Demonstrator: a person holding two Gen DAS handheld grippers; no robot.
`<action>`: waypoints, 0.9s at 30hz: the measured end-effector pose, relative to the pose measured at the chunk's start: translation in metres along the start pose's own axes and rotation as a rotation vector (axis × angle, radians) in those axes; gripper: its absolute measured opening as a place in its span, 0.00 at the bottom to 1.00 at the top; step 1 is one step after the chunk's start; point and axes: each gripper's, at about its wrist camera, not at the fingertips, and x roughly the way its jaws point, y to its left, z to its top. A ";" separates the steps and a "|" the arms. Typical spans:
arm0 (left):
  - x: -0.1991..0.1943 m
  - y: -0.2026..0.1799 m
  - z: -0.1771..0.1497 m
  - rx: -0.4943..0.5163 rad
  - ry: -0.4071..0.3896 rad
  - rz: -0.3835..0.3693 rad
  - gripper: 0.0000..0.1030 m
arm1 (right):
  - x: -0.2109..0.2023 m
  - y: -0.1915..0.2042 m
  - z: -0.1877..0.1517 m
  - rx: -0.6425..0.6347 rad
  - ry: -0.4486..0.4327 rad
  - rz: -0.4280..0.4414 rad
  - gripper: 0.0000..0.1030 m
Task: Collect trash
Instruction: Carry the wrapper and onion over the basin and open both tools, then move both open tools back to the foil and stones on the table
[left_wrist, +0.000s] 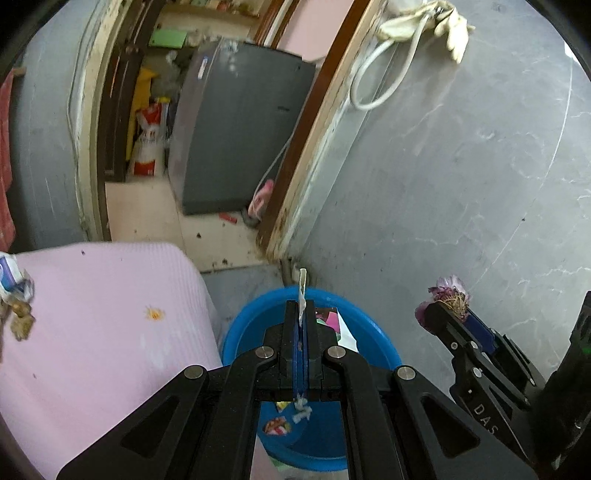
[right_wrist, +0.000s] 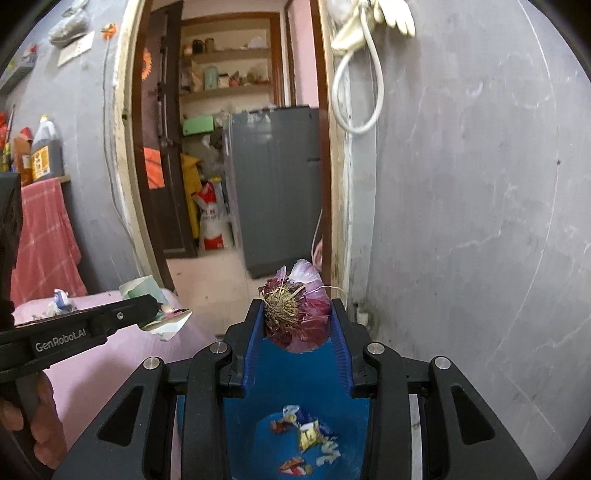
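both grippers hang over the blue tub (left_wrist: 251, 325), which sits on the floor at the lower centre of each view, wedged between the pink-covered surface (left_wrist: 96, 325) on the left and the grey wall (left_wrist: 461, 184) on the right. that placement makes sense for the job: the tub is the bin, close enough to the pink surface that scraps can be carried across in one short reach. several crumpled wrappers (right_wrist: 306, 435) already lie on its bottom.

the left gripper (left_wrist: 302, 314) has its jaws pressed flat together on a thin paper scrap (left_wrist: 302, 288), which pokes up past the tips as a pale strip in its own view and shows as a folded, greenish-white piece in the right wrist view. a flat sheet needs exactly this edge-on pinch, or it would slip out.

the right gripper (right_wrist: 297, 325) has its jaws part way apart with an onion end (right_wrist: 295, 310) between the blue pads (right_wrist: 338, 343), purple skin and dried root tuft facing the camera (it looks gripped rather than resting, though the contact on each side is hard to read).

both tools tilt downward toward the tub, the left one entering the right wrist view from the lower left, with the person's hand (right_wrist: 37, 424) wrapped around its handle at the frame's bottom left. more litter (left_wrist: 16, 295) waits at the far left edge of the pink surface, so the collecting looks unfinished; the step in hand seems to be dropping both pieces into the tub.
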 end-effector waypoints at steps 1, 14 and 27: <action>0.004 0.000 -0.002 0.005 0.023 0.003 0.00 | 0.002 -0.001 -0.001 0.004 0.010 -0.001 0.34; 0.023 0.000 -0.012 -0.007 0.116 0.009 0.30 | 0.019 -0.013 -0.004 0.041 0.099 -0.008 0.36; -0.003 0.009 -0.001 -0.047 0.042 0.039 0.62 | 0.012 -0.007 0.008 0.048 0.061 0.015 0.54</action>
